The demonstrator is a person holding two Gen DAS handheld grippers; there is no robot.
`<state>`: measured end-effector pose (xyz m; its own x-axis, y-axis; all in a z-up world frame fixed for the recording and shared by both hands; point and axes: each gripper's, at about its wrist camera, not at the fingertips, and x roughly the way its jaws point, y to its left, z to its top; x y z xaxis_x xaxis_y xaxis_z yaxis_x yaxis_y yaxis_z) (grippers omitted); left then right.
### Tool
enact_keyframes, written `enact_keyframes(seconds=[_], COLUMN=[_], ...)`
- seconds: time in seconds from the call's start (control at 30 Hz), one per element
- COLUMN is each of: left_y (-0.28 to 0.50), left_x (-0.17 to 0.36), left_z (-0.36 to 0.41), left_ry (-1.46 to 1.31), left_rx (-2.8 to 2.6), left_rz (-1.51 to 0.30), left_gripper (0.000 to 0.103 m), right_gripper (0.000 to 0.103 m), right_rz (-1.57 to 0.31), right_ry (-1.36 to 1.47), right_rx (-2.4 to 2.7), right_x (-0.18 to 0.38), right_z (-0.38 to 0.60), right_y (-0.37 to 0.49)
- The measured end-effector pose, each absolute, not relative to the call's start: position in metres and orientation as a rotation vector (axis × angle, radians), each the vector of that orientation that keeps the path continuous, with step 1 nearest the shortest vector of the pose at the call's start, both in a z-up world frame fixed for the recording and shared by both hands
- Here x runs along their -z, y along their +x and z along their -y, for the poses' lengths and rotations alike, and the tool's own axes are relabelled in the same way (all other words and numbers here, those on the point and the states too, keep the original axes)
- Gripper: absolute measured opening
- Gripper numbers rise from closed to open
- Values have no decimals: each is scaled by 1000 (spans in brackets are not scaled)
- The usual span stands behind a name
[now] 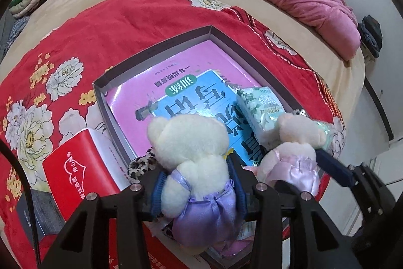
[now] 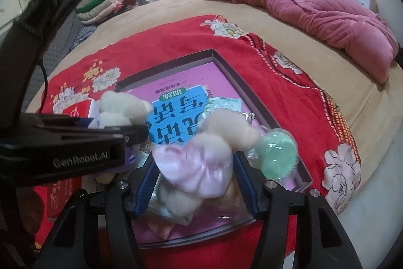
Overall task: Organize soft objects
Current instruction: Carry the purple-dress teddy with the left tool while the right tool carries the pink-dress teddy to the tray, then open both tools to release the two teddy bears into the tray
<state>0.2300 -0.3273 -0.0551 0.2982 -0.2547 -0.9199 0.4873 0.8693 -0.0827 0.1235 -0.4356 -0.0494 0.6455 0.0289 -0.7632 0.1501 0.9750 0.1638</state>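
The plush bear in the purple satin dress (image 1: 199,168) sat nearest, squeezed at the waist by the left gripper (image 1: 199,183) above the near edge of the shallow box (image 1: 161,43). The pink-dressed bear (image 2: 201,163) lay between the right gripper (image 2: 194,180) fingers, whose jaws stood wide, seemingly off it. Already inside were a tissue pack (image 1: 262,107) and a green puff (image 2: 277,155) atop a blue workbook (image 1: 201,102). By my judgement the purple bear's release remained. Both grippers pointed steeply down, side by side
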Motion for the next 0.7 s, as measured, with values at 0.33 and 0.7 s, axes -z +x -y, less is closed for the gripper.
enact_keyframes(seconds=[0.33, 0.7], left_y=[229, 224], left_x=[47, 19], left_z=[325, 311], left_ry=[221, 187], left_rx=[513, 522], left_rz=[-1147, -1087], left_gripper=[64, 73], right_gripper=[72, 74], right_rz=[-865, -816], right_ry=[231, 225], right_rx=[82, 165], right_x=[45, 22], right_z=[440, 450], right_y=[120, 106])
